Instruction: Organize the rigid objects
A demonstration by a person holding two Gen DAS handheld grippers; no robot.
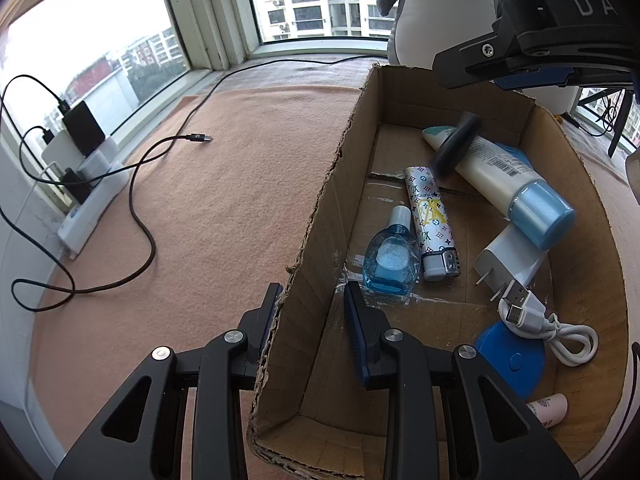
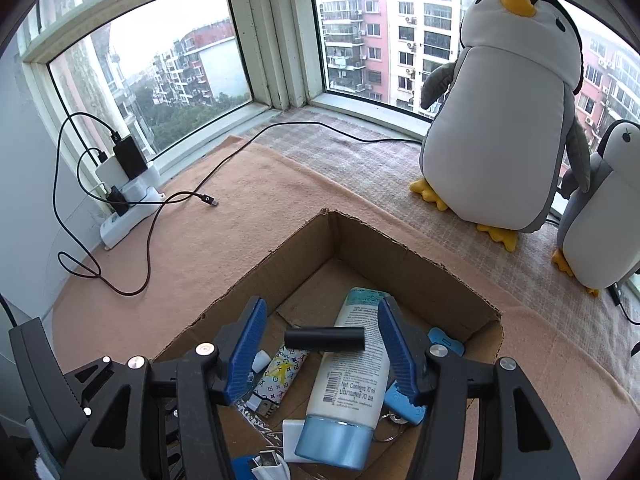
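An open cardboard box (image 1: 580, 240) lies on a peach blanket (image 1: 220, 200). Inside it are a cream tube with a blue cap (image 1: 500, 172), a patterned lighter (image 1: 430, 220), a small blue bottle (image 1: 390, 260), a white plug (image 1: 508, 260), a white USB cable (image 1: 552, 324), a blue disc (image 1: 516, 360) and a pink tube (image 1: 548, 408). My left gripper (image 1: 314, 312) is open and straddles the box's left wall. Over the box my right gripper (image 2: 322, 356) is open. A black cylinder (image 2: 324, 339), blurred in the left wrist view (image 1: 456, 144), hangs free between and below its fingers, untouched.
Two plush penguins (image 2: 500, 120) (image 2: 600, 208) stand by the window to the right. A white power strip with chargers (image 2: 128, 200) sits at the left wall. A black cable (image 1: 140, 220) loops across the blanket. A blue tag with a key ring (image 2: 404, 400) lies in the box.
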